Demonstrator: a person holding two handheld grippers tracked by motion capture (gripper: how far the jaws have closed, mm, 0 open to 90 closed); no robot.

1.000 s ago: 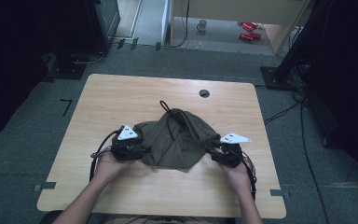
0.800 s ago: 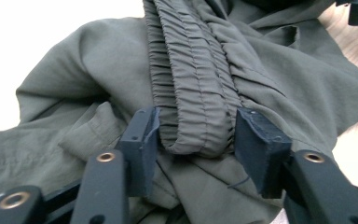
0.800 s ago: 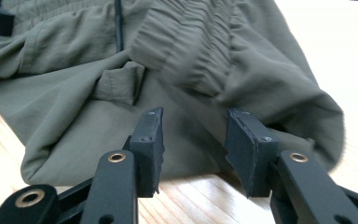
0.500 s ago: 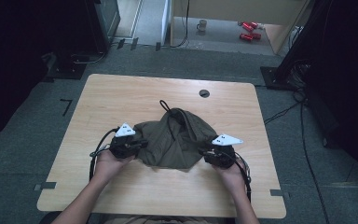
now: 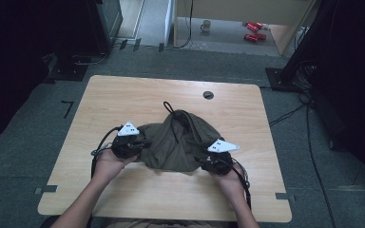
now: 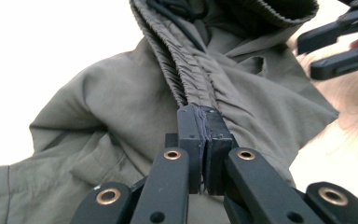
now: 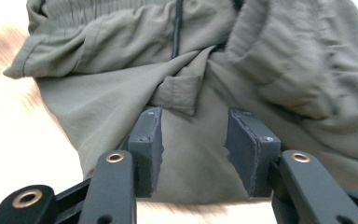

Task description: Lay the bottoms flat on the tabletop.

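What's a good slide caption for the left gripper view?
Left claw shut on the gathered waistband of olive shorts, right claw at upper right.

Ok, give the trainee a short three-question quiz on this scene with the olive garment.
1. True or false: the left gripper has its fingers pinched shut on the gathered band of the olive garment.
2. Multiple choice: in the right gripper view, the fingers of the right gripper stand A) clamped tight together, B) apart with cloth in the gap, C) around a cup.
3. What trails off the far edge of the garment onto the wooden table?

Key:
1. True.
2. B.
3. A dark drawstring.
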